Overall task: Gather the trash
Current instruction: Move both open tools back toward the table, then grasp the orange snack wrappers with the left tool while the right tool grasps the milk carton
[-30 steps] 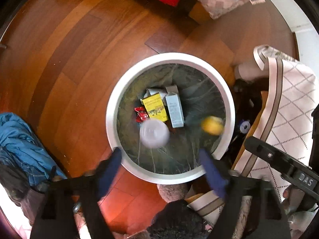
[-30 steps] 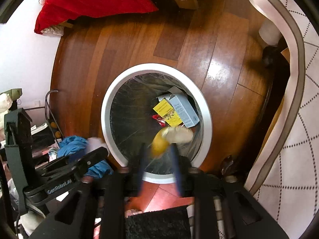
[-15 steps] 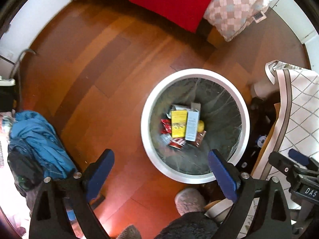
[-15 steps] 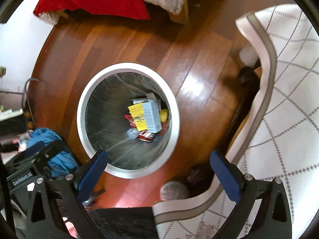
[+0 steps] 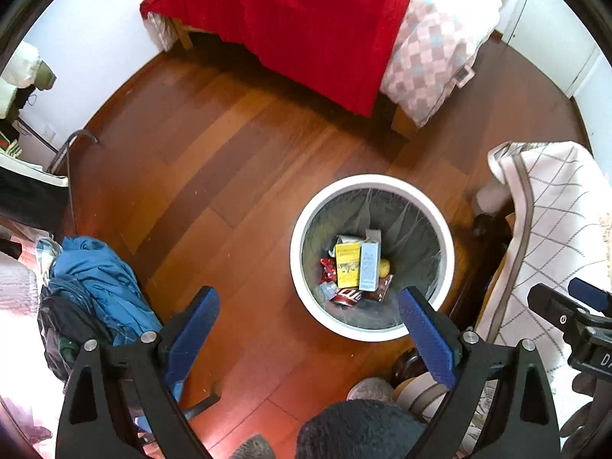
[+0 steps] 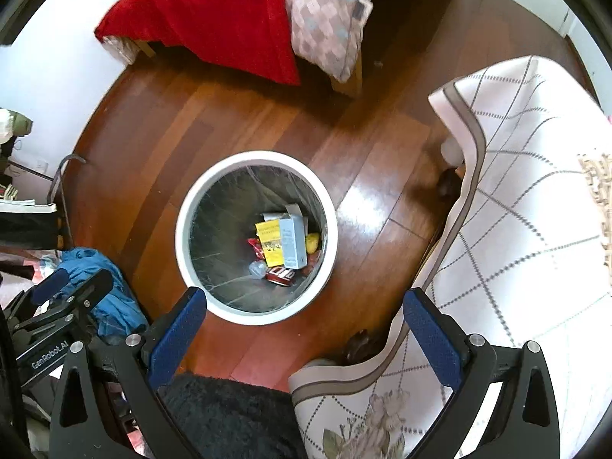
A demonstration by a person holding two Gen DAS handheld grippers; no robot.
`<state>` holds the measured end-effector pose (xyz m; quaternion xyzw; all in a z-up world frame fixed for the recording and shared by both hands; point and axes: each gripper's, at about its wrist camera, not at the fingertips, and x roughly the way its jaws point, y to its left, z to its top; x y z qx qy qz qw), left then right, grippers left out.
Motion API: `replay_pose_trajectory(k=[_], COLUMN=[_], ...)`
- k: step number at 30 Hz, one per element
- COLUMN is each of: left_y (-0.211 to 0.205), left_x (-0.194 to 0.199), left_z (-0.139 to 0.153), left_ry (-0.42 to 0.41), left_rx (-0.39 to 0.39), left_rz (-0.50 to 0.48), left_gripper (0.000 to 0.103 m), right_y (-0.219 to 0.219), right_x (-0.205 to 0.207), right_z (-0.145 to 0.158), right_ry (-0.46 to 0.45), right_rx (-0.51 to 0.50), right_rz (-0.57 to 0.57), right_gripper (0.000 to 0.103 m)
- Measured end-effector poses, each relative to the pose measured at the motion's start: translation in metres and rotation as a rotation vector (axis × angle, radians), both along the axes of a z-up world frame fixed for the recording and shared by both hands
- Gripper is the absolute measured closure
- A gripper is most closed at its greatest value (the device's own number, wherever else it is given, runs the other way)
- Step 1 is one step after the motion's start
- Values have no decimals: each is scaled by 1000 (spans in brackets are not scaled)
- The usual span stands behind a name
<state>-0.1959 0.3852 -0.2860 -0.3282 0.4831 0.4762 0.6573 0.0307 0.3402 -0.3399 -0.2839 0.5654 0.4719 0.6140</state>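
While both wrist views look straight down at the white bin on the wooden floor, each shows things the other misses. From the left wrist, the bin sits right of centre, and the right gripper's black body juts in at the lower right edge; a blue cloth heap fills the lower left. From the right wrist, the bin lies centre-left, and the diamond-patterned rug spreads over the whole right side, far more of it than the other view gives. At the bin's bottom lie a yellow box, a pale carton, a yellow lump and red wrappers. The left gripper and right gripper both stand spread wide with nothing between the blue pads. Compared with one second ago, the bin looks smaller and farther below, more of the red blanket shows, and the lump that blurred at the right gripper's tips lies in the bin.
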Motion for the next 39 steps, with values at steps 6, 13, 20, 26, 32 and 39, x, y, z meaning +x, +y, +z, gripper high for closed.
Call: replay_pose_trajectory(k=[6, 13, 20, 26, 32, 39], left_y=[-24, -58, -99, -149, -217, -237], left_x=[-2, 6, 66, 182, 332, 423], left_z=[41, 85, 93, 56, 22, 2], left_ry=[-33, -30, -17, -14, -32, -75], left_rx=[74, 157, 203, 108, 12, -112], left_rz=[-18, -31, -118, -243, -376, -384], left_gripper=[7, 7, 7, 7, 7, 7], right_y=[-24, -63, -129, -207, -274, -293], right_x=[-8, -4, 33, 117, 263, 397], right_z=[47, 98, 131, 125, 102, 60], right_ry=[-13, 54, 134, 53, -156, -279], right_rx=[77, 192, 277, 216, -33, -224], right_rz=[16, -19, -92, -213, -256, -130], right_gripper=[0, 0, 0, 0, 0, 0])
